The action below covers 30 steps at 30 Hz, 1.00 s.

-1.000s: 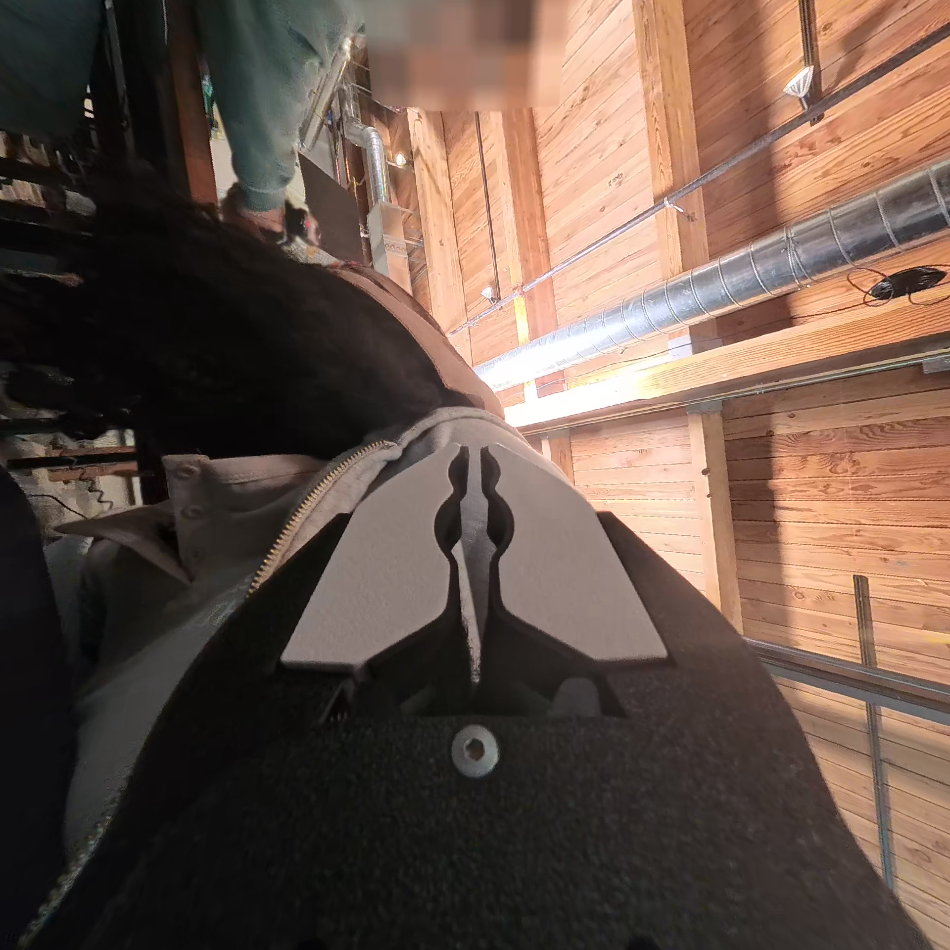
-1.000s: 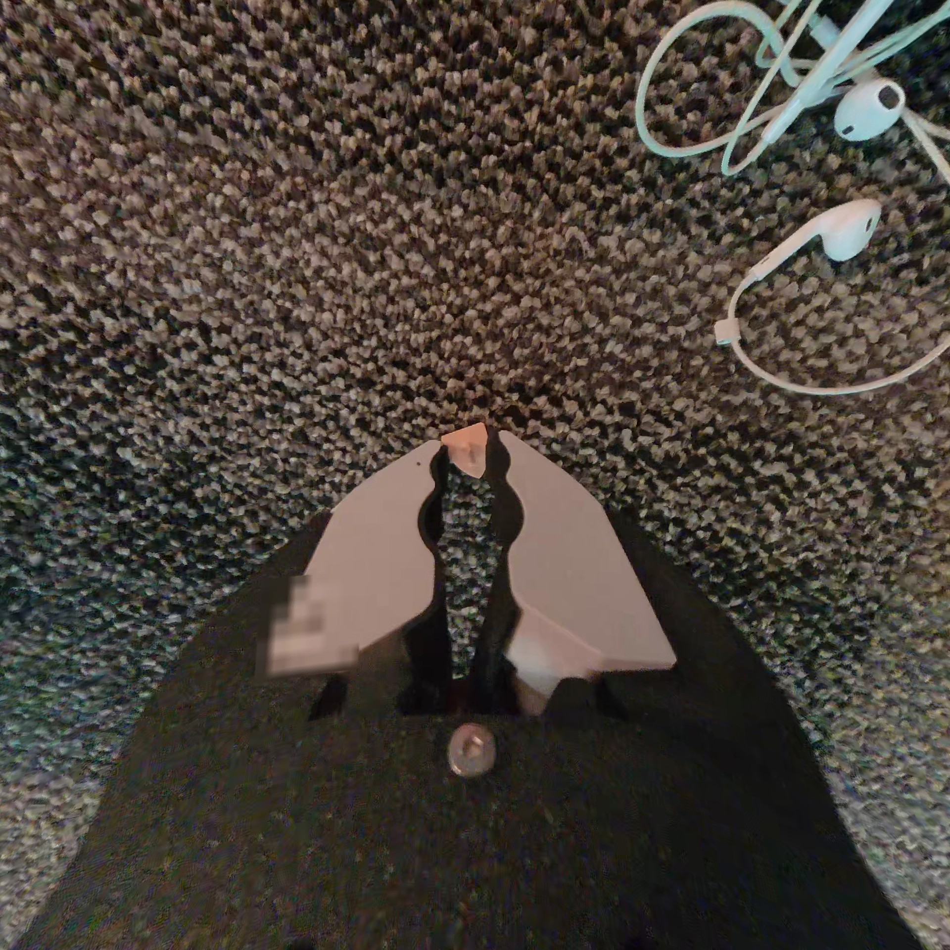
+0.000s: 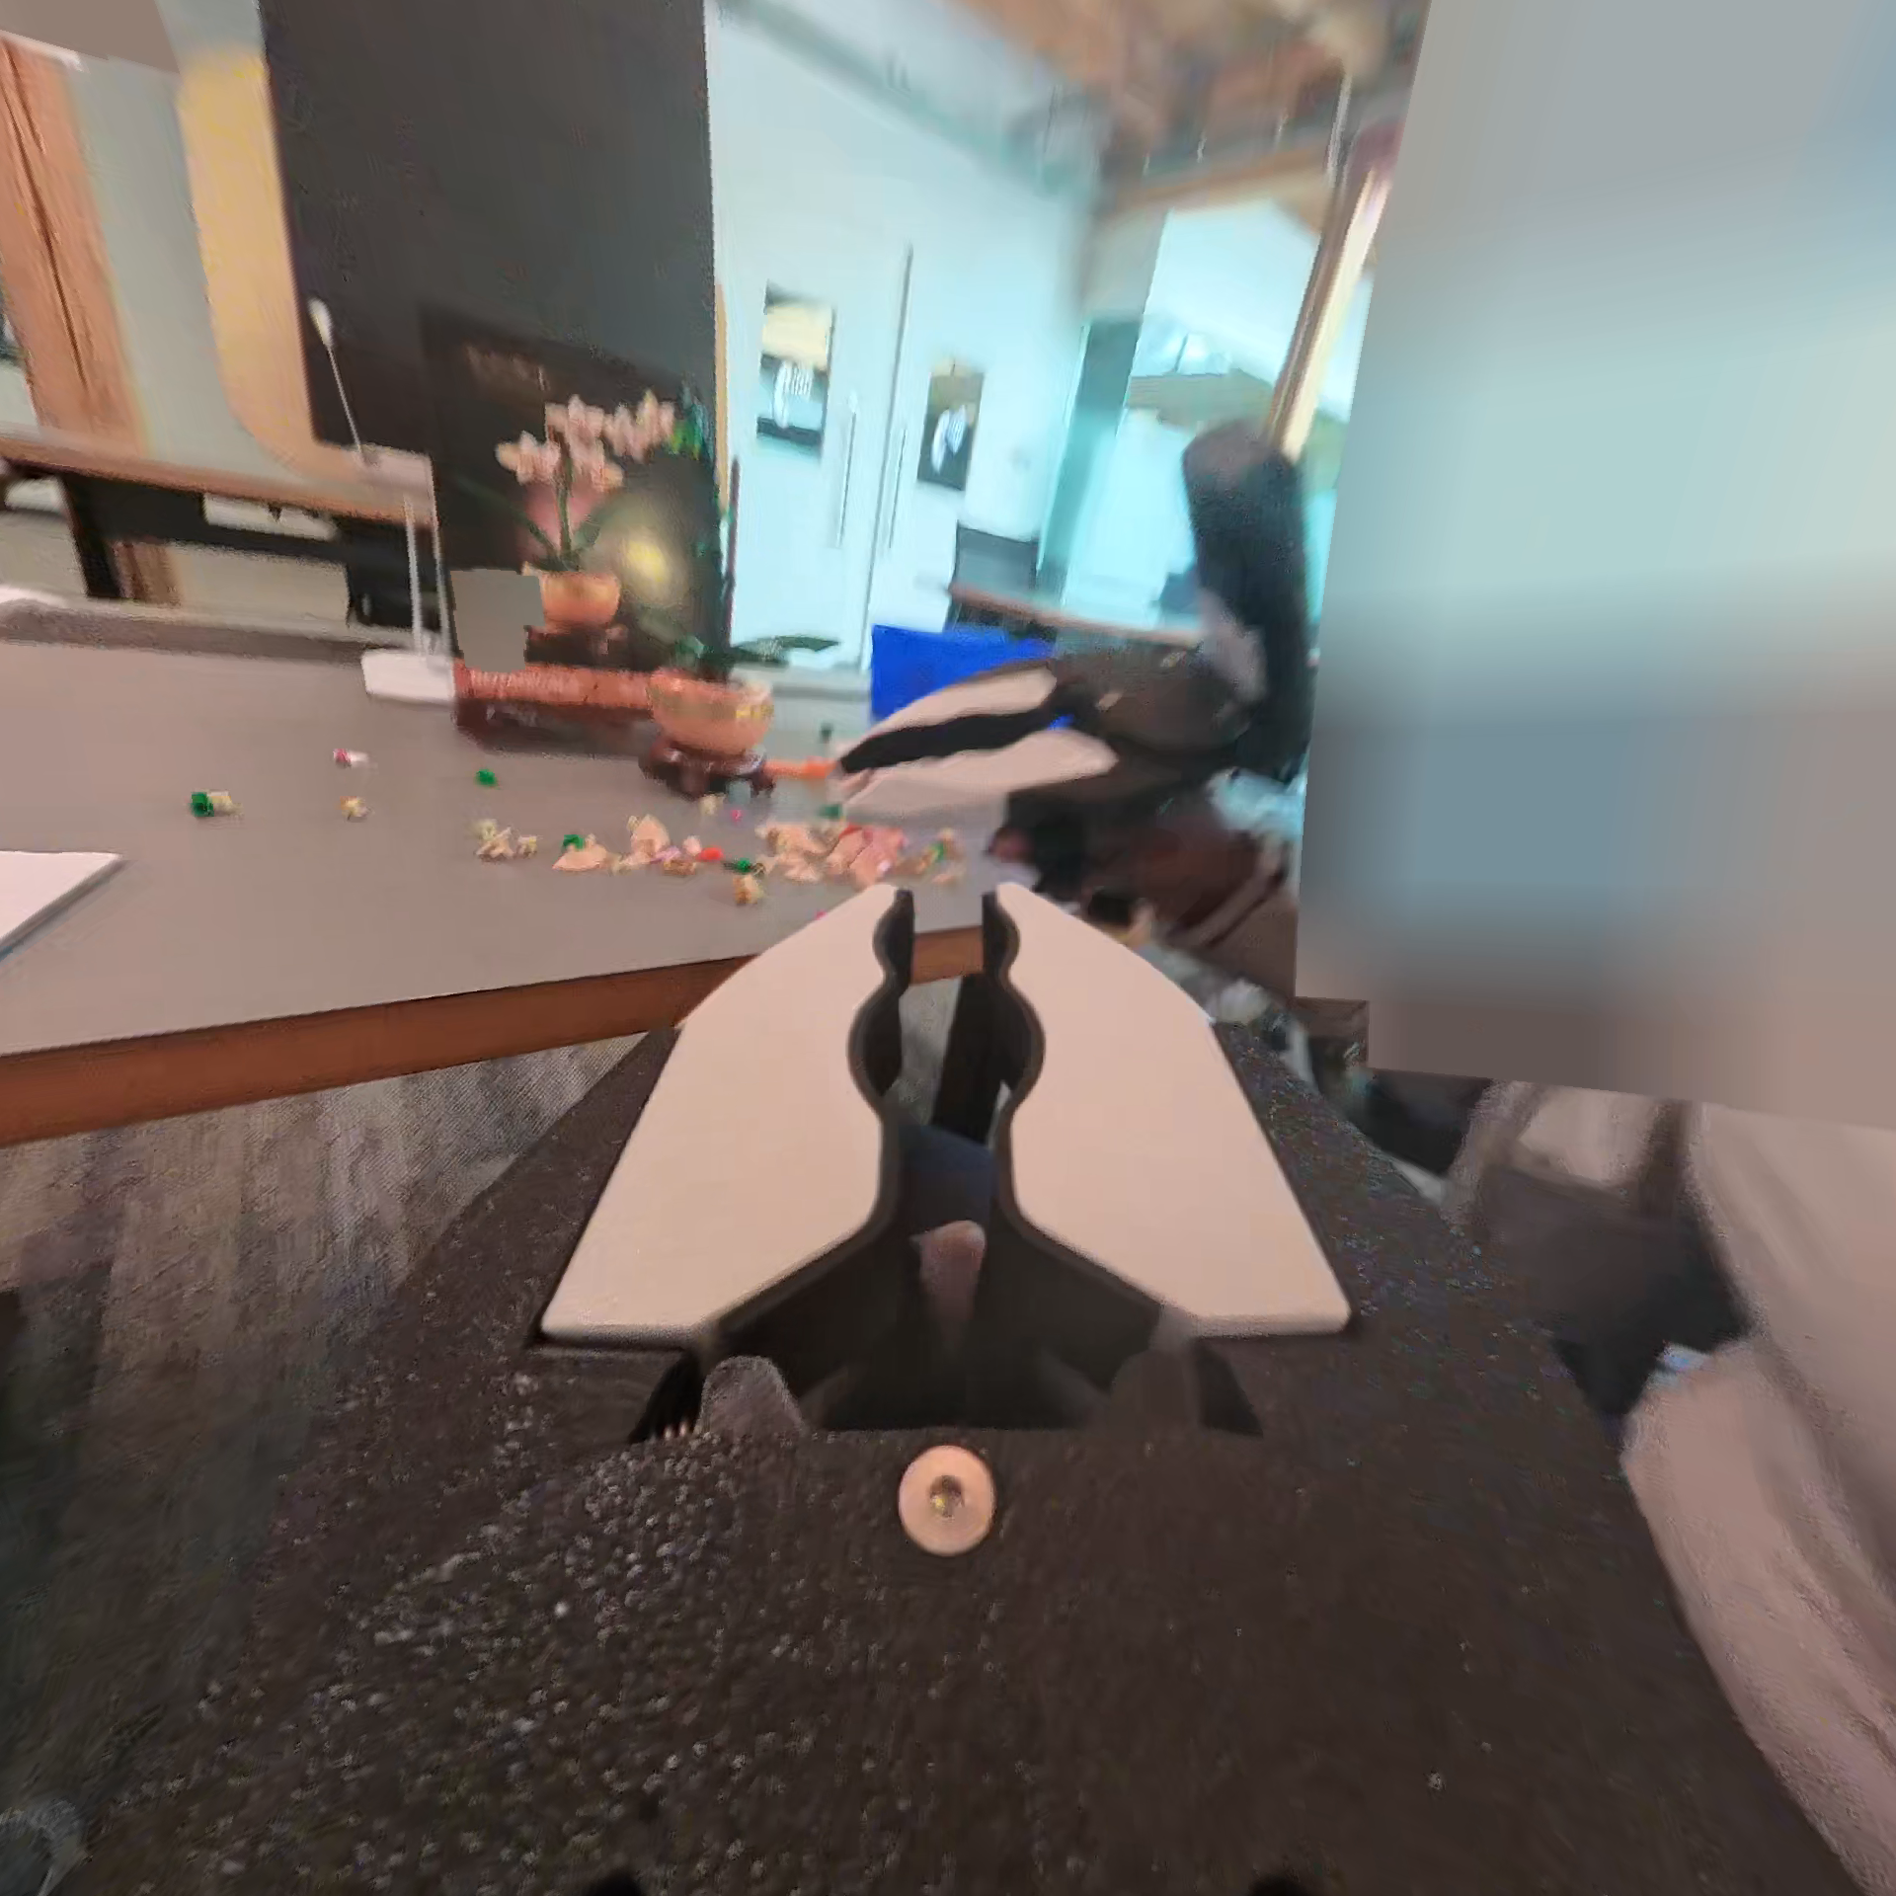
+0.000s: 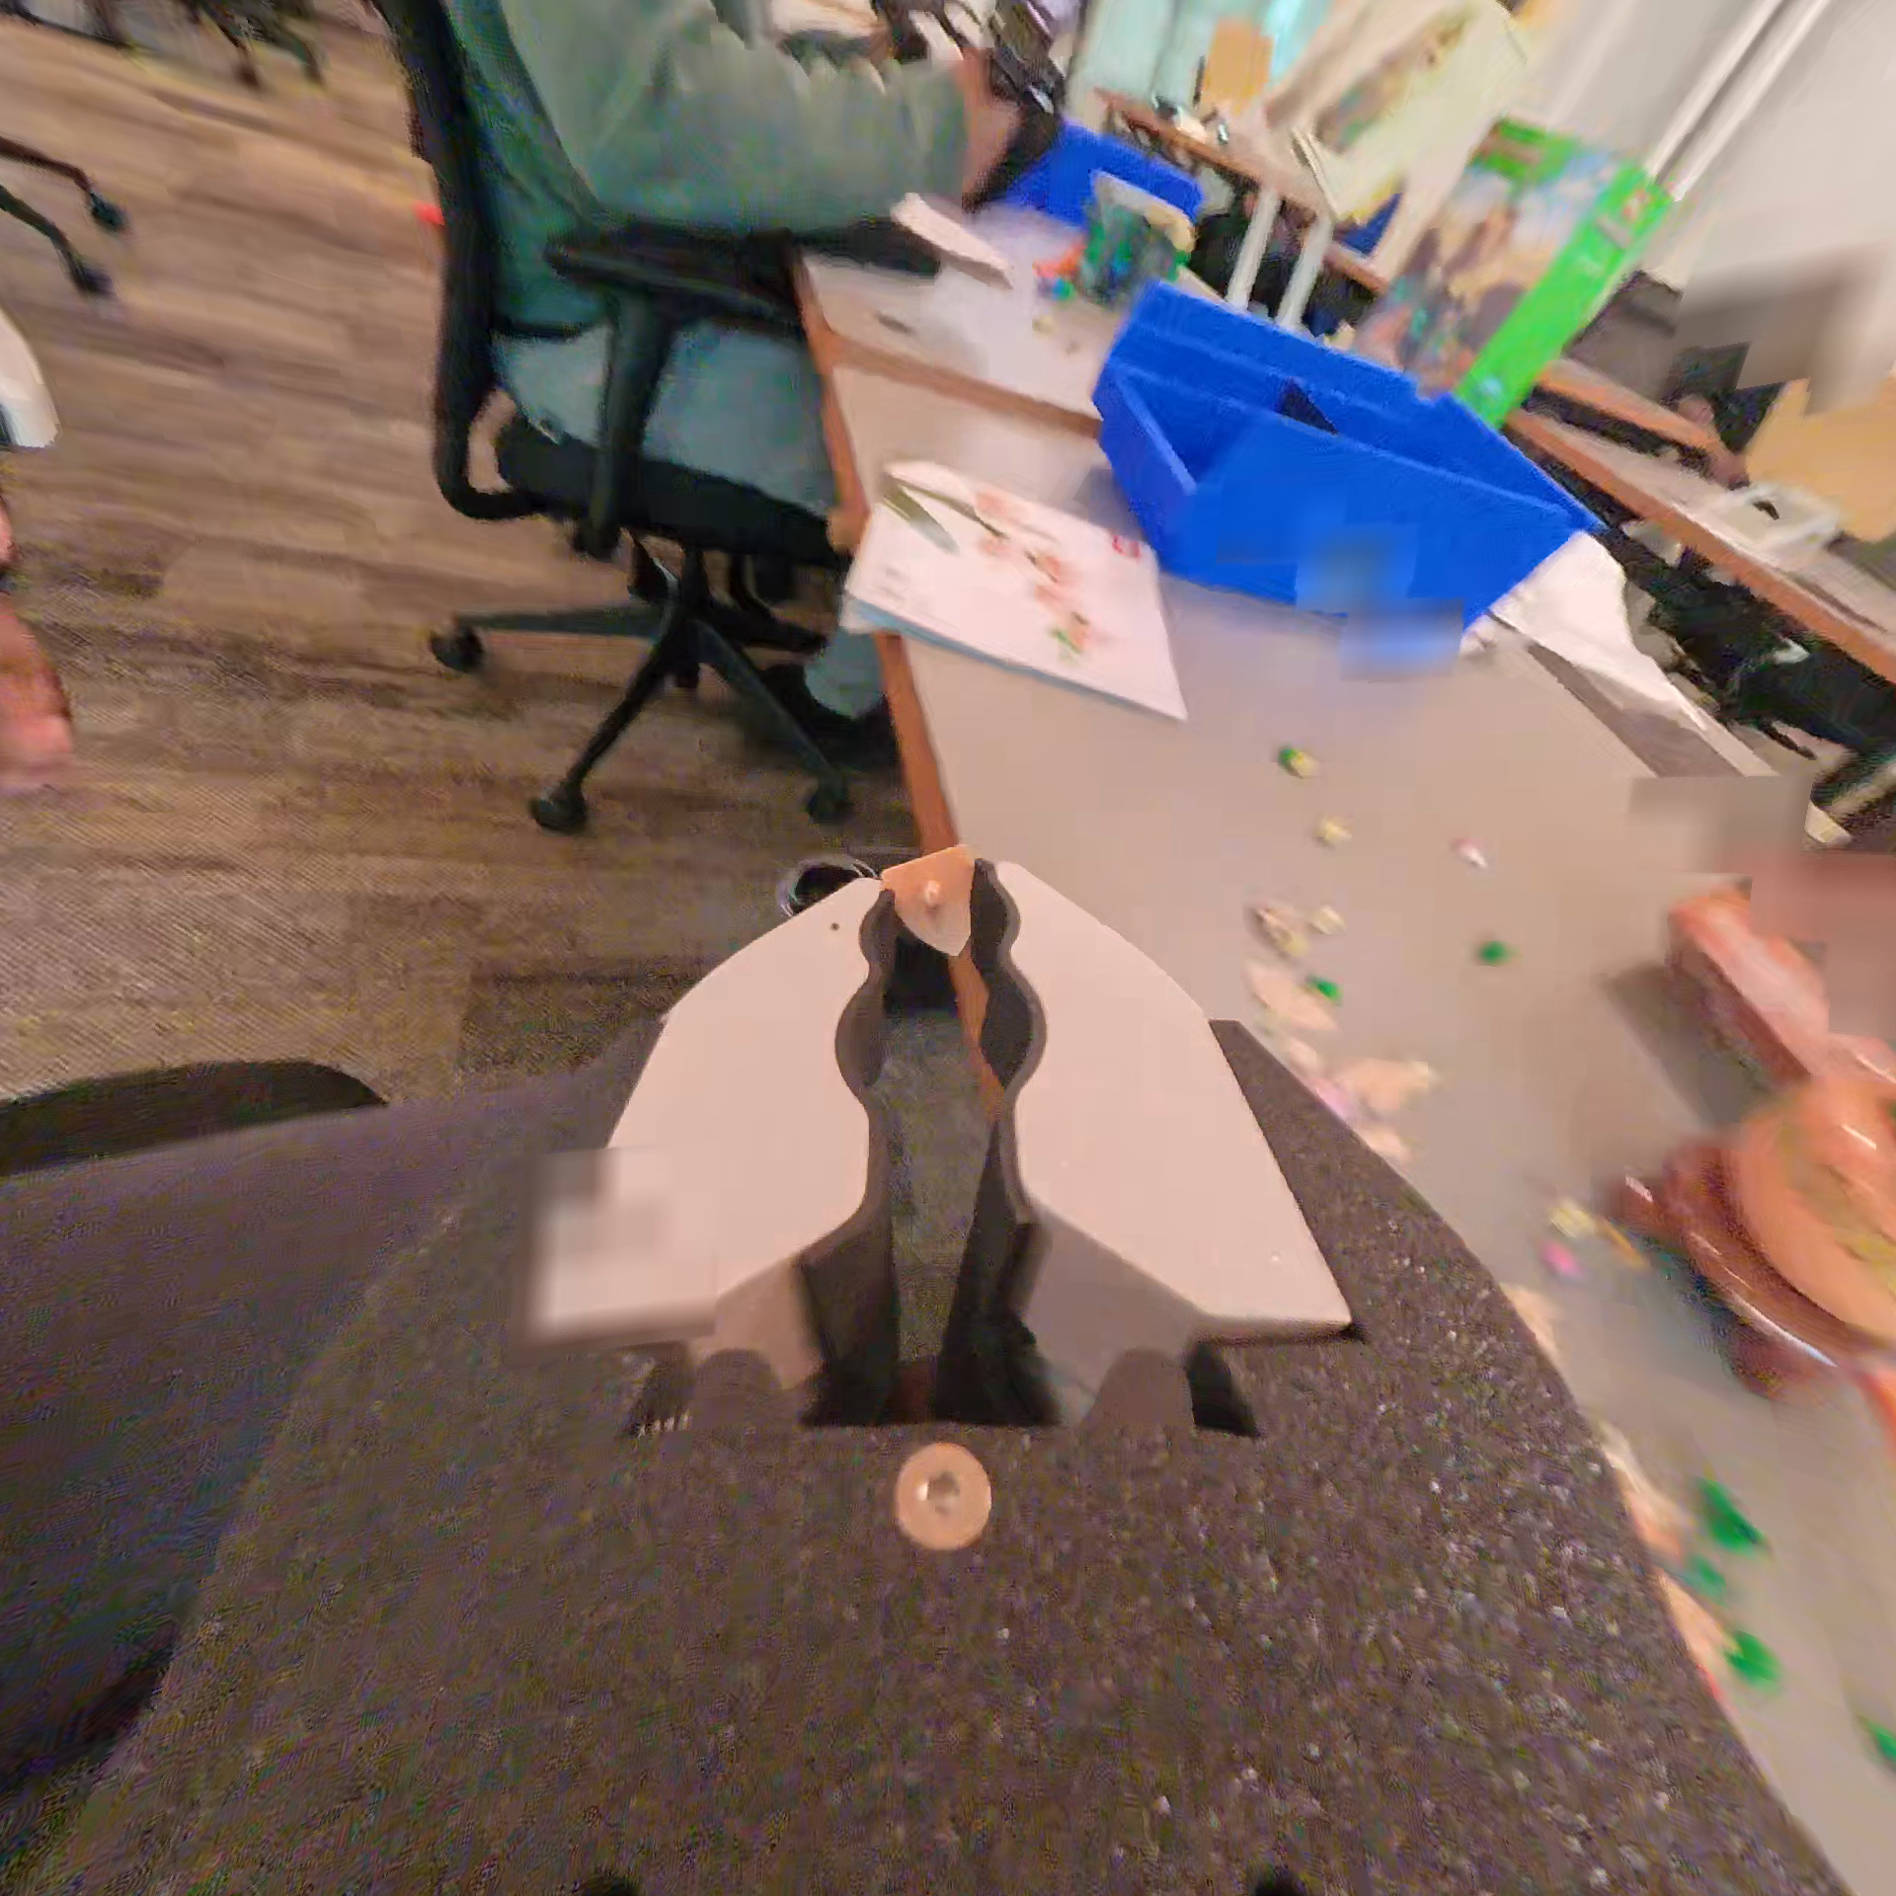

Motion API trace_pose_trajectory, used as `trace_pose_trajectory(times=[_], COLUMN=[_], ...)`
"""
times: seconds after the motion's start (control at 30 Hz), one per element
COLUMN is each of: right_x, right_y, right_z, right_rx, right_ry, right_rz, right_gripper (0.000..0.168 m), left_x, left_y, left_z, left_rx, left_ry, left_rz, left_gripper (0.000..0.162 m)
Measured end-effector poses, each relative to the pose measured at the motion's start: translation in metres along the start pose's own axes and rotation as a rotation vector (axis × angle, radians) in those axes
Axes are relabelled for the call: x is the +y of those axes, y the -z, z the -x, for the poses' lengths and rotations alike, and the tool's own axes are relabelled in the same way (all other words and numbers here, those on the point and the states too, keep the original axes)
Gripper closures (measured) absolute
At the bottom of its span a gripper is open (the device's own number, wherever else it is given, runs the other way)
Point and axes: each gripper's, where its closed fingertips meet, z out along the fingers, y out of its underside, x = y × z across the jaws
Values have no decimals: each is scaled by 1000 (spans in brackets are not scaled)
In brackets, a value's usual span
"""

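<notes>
My right gripper [image 4: 932, 891] is shut on a small tan, wedge-shaped brick piece [image 4: 929, 908] pinched at its fingertips. It hangs over the carpet just off the corner of a grey table [image 4: 1108, 821]. My left gripper [image 3: 944, 903] is slightly open and empty, and points level at the wooden front edge of the same table [image 3: 308, 923]. Small tan, pink and green loose pieces [image 3: 790, 852] lie scattered on the table beyond it; they also show in the right wrist view [image 4: 1293, 923]. A brick-built orchid in tan pots [image 3: 708, 708] stands behind them.
A blue bin [image 4: 1324, 482] and an open instruction booklet [image 4: 1016, 595] lie on the table's far part. A person sits in a black office chair [image 4: 636, 339] beside it. A blurred black-and-white object [image 3: 975, 739] reaches over the table. A white sheet [image 3: 41, 882] lies at the left. Tip to tip, the grippers are about 12 cm apart.
Both grippers swung. The left pointed up at a wooden ceiling and now faces the table, its fingers parted a little. The right left the carpet and earphones, still pinching the tan piece.
</notes>
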Motion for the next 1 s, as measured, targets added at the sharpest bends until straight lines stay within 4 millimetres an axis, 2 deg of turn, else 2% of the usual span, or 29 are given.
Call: trace_pose_trajectory(times=[0.07,0.1,0.17,0.23,0.27,0.33,0.43,0.5,0.53,0.57,0.67,0.7,0.73,0.77,0.8,0.87,0.93,0.97,1.0], right_x=[25,43,78,100,109,130,167,181,184,182,176,173,162,144,122,88,89,95,101], right_y=[29,41,57,63,66,70,75,75,75,76,90,97,99,96,89,70,52,42,33], right_z=[-51,-76,-118,-150,-168,-196,-218,-227,-230,-233,-251,-255,-255,-245,-226,-161,-97,-73,-60], right_rx=[105,152,208,234,260,285,267,282,286,301,420,468,500,480,408,162,-15,-59,-63], right_ry=[4,-8,-82,-132,-138,-171,-319,-386,-410,-418,-368,-367,-379,-391,-390,-348,-336,-321,-302], right_rz=[72,124,224,278,310,411,582,621,632,627,627,621,565,466,347,188,228,262,283], right_gripper=[154,154,154,154,154,154,153,150,131,125,106,106,113,126,134,143,143,141,142], left_x=[11,13,9,1,-2,-2,15,25,27,27,40,48,60,73,86,109,121,123,123], left_y=[-37,-53,-82,-111,-126,-157,-191,-205,-211,-216,-219,-218,-214,-208,-203,-192,-187,-186,-187], left_z=[19,34,72,101,110,123,143,145,145,141,110,100,87,74,66,59,59,60,59], left_rx=[-54,-101,-214,-214,-168,-41,88,156,169,187,305,324,364,409,432,468,473,479,489], left_ry=[-62,-103,-172,-226,-254,-305,-272,-260,-273,-293,-349,-335,-318,-319,-348,-455,-543,-557,-546], left_rz=[110,142,158,162,158,174,276,307,301,294,359,411,480,552,605,675,700,699,691], left_gripper=[143,131,96,109,117,122,125,127,128,128,130,134,135,136,136,139,142,143,143])
